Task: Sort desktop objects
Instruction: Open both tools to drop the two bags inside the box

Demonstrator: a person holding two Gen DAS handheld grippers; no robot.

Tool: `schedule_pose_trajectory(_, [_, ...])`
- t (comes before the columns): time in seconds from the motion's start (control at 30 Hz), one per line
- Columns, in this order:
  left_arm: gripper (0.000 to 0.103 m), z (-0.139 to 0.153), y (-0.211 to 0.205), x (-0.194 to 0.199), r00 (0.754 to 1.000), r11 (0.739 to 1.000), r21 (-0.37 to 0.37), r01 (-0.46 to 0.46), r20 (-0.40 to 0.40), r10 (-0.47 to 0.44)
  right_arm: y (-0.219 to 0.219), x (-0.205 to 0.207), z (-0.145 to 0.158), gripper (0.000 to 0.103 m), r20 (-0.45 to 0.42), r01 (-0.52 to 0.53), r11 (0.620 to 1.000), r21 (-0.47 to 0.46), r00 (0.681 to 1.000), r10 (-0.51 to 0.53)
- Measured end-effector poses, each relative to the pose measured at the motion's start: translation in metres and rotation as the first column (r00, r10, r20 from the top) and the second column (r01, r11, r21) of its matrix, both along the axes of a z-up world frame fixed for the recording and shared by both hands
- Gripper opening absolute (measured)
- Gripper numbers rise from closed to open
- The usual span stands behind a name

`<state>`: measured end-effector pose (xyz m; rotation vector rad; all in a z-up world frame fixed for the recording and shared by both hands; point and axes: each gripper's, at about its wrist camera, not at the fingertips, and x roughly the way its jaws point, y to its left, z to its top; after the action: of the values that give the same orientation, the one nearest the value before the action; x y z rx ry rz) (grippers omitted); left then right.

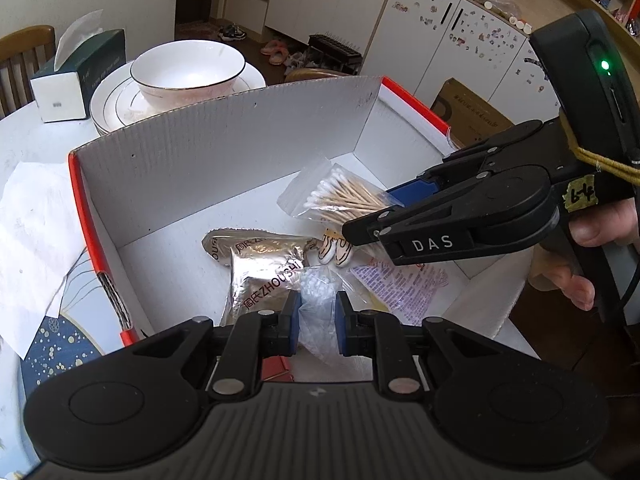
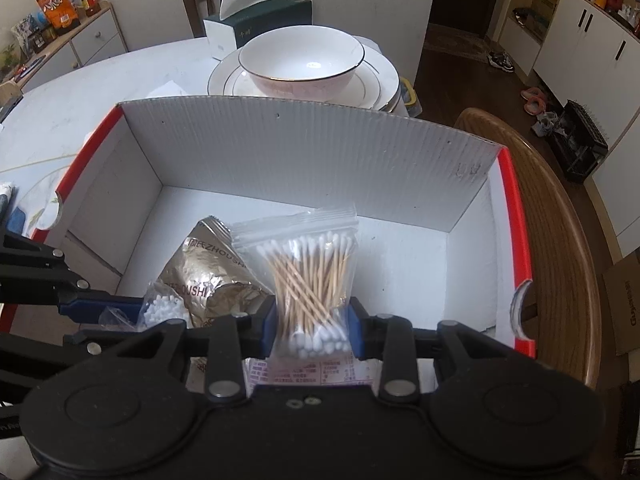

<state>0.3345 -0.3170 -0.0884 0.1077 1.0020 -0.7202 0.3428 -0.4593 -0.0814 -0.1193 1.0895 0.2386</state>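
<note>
A white cardboard box (image 1: 224,152) (image 2: 304,148) with red rims stands open on the table. My left gripper (image 1: 316,322) is shut on a clear bag of small white pieces (image 1: 318,300) (image 2: 162,308), low inside the box. My right gripper (image 2: 312,330) (image 1: 360,220) is shut on a zip bag of wooden cotton swabs (image 2: 310,276) (image 1: 340,196), held over the box floor. A crinkled silver foil packet (image 1: 266,270) (image 2: 208,272) lies on the box floor between them. A printed pink-and-white sachet (image 1: 400,284) (image 2: 312,372) lies under the right gripper.
A white bowl (image 1: 188,70) (image 2: 306,60) sits on stacked plates (image 1: 116,100) behind the box, with a dark green tissue box (image 1: 76,76) (image 2: 260,20) beside it. White paper (image 1: 36,240) lies left of the box. A wooden chair back (image 2: 556,240) curves along the right.
</note>
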Motion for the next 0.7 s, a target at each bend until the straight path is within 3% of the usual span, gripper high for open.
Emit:
schedule_pose_trajectory(0.43, [0.017, -0.009, -0.013, 0.005, 0.996, 0.997, 0.047, 0.06, -0.068, -0.057, -0.005, -0.002, -0.004, 0.038, -0.003, 0.021, 1.0, 0.014, 1.0, -0.021])
schedule_pose_trajectory(0.57, [0.018, -0.01, -0.013, 0.006, 0.996, 0.997, 0.05, 0.059, -0.077, -0.055, -0.007, -0.006, -0.002, 0.049, 0.002, 0.028, 0.999, 0.019, 1.0, -0.028])
schedule_pose_trajectory(0.7, [0.019, -0.007, -0.012, 0.004, 0.997, 0.997, 0.054, 0.052, -0.067, -0.049, -0.008, -0.011, 0.0, 0.053, 0.006, 0.027, 0.999, 0.019, 1.0, -0.027])
